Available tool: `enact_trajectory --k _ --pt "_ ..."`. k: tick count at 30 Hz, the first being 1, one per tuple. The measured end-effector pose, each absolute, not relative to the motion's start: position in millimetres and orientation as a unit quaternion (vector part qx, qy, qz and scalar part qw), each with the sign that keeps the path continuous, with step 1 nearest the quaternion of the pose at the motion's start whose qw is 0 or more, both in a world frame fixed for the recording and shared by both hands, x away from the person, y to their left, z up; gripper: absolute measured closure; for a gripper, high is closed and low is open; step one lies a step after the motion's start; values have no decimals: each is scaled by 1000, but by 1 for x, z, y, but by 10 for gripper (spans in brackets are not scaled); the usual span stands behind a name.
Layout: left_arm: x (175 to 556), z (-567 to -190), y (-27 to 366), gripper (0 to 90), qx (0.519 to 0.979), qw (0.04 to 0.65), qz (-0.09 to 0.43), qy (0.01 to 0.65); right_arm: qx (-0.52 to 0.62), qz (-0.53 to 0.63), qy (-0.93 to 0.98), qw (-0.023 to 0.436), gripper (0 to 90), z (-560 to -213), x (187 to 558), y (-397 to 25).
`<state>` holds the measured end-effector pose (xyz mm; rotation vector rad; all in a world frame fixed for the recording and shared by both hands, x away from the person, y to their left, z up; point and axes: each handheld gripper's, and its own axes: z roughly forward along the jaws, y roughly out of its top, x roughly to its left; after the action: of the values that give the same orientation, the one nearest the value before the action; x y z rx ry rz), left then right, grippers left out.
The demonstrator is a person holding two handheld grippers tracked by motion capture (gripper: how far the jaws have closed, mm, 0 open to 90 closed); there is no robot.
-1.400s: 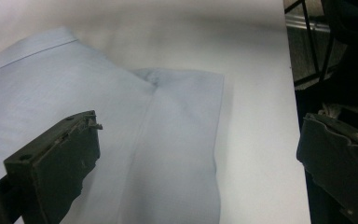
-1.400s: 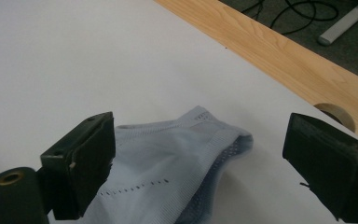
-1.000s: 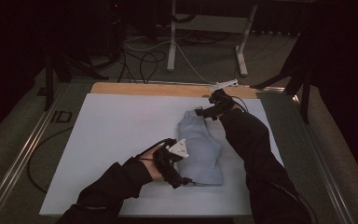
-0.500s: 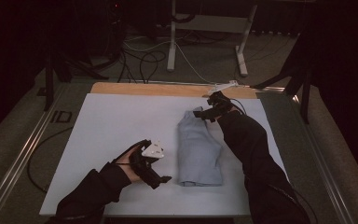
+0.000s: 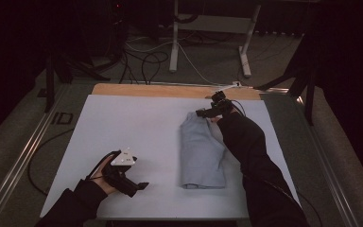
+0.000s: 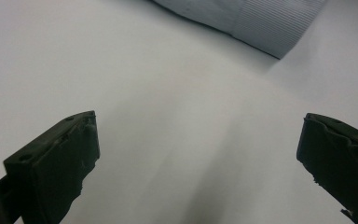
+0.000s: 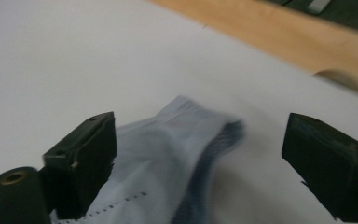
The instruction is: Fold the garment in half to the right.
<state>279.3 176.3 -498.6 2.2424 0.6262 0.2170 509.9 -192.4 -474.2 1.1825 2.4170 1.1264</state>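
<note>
My left gripper has pulled back off the folded grey garment, jaws wide and empty, while my right gripper hangs open over its far end, so the fold looks finished mid-table.

The high view looks forward and down on the whole tabletop from the person's side. Each claw camera sits low, close to the white surface (looking out between its own jaws), and both share the folded cloth with it.
</note>
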Motion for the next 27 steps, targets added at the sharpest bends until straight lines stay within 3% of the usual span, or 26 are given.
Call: enact_trajectory --k 3,8,14,19,22,27 --pt "277 -501 183 4 879 395 87 255 404 363 833 102 155 -486 510 -186" --pt "271 -506 190 4 874 398 95 262 405 330 848 89 369 -499 512 -188" --pt "265 -509 199 4 864 410 100 276 392 302 867 64 511 -509 510 -192" --pt "264 -511 208 4 854 420 105 289 382 299 871 76 827 -508 508 -193" --pt "262 -511 213 4 847 429 111 294 366 301 876 93 853 -500 505 -189" --pt "262 -512 216 4 840 440 116 295 340 360 865 84 855 -482 502 -180"
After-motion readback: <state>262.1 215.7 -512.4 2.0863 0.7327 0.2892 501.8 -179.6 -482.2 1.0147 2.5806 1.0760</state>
